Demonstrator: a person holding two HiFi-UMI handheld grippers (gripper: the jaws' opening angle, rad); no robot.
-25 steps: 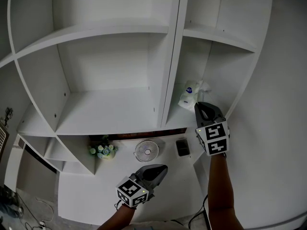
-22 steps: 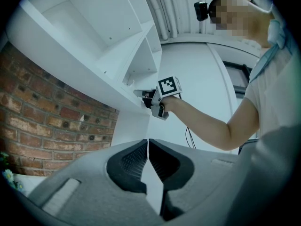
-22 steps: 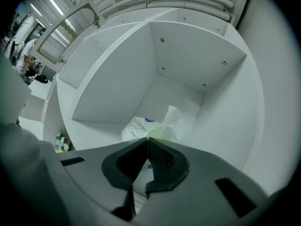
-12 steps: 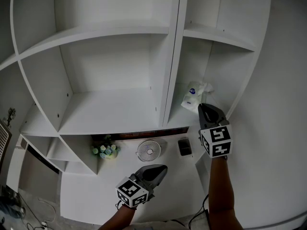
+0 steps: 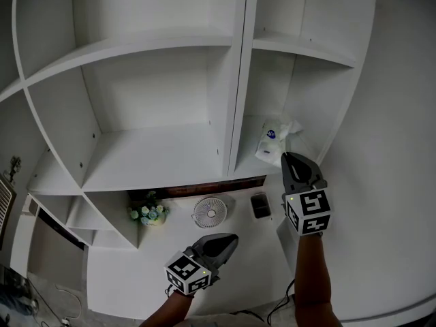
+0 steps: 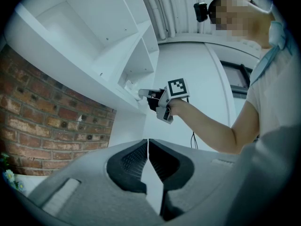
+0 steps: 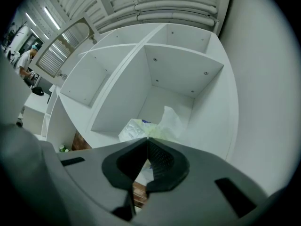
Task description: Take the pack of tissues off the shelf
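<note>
The white shelf [image 5: 235, 114] fills most of the view. Below its lowest board, the left gripper [image 5: 228, 239] hangs with its jaws together on nothing. The right gripper [image 5: 289, 157] sits at the mouth of the shelf's narrow right-hand bay, jaws pressed together. Its tips are at the near edge of the pack of tissues [image 5: 270, 138], which lies on that bay's floor. Whether any wrapper is pinched cannot be told. With so slight a hold, a pull could let the slick film slip free, or tip the pack off the shelf's front edge.

home-like studio rm: white shelf unit [image 5: 238, 80], brick wall [image 6: 42, 121], desk fan [image 5: 208, 214]
</note>
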